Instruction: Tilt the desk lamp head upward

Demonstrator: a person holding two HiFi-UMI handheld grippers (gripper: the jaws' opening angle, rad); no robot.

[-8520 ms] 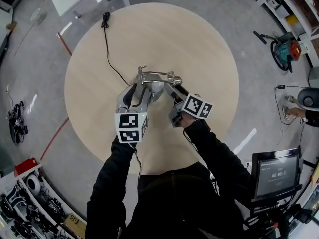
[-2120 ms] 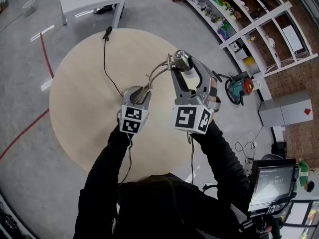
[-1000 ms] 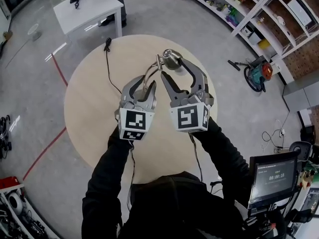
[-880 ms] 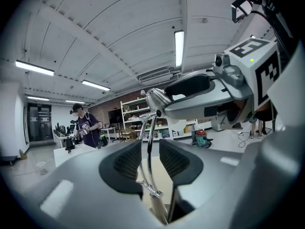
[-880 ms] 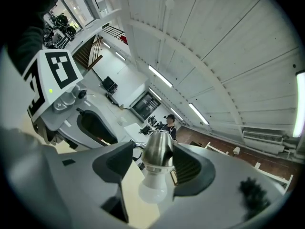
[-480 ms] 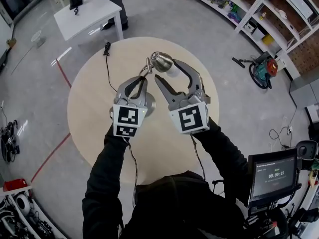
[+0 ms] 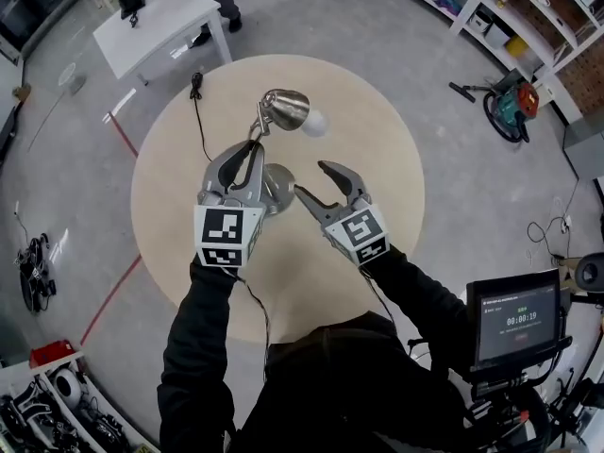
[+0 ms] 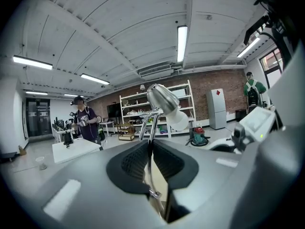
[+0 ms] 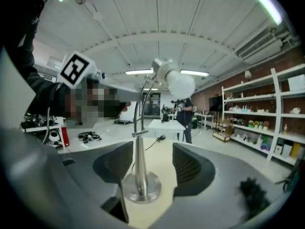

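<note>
The chrome desk lamp stands on the round wooden table (image 7: 377, 159), its head (image 7: 283, 109) tilted up and its white bulb (image 7: 314, 123) pointing right. My left gripper (image 7: 253, 149) has just been closing and is shut on the lamp's thin arm (image 8: 150, 142), which runs up between the pads to the lamp head (image 8: 162, 97). My right gripper (image 7: 314, 179) is open and low over the table, to the right of the lamp base (image 7: 276, 185). In the right gripper view the lamp base (image 9: 140, 192) and post sit just ahead of the open right gripper (image 9: 152, 168), not touched.
The lamp's black cable (image 7: 201, 102) trails to the table's far-left edge. A white table (image 7: 160, 12) stands beyond, with a person (image 8: 83, 123) beside it. A vacuum cleaner (image 7: 514, 102) and shelves are at the right, and a monitor (image 7: 514, 314) is at the near right.
My right gripper has dropped from around the lamp head down toward the table and rolled, still open. My left gripper has shut on the lamp's arm.
</note>
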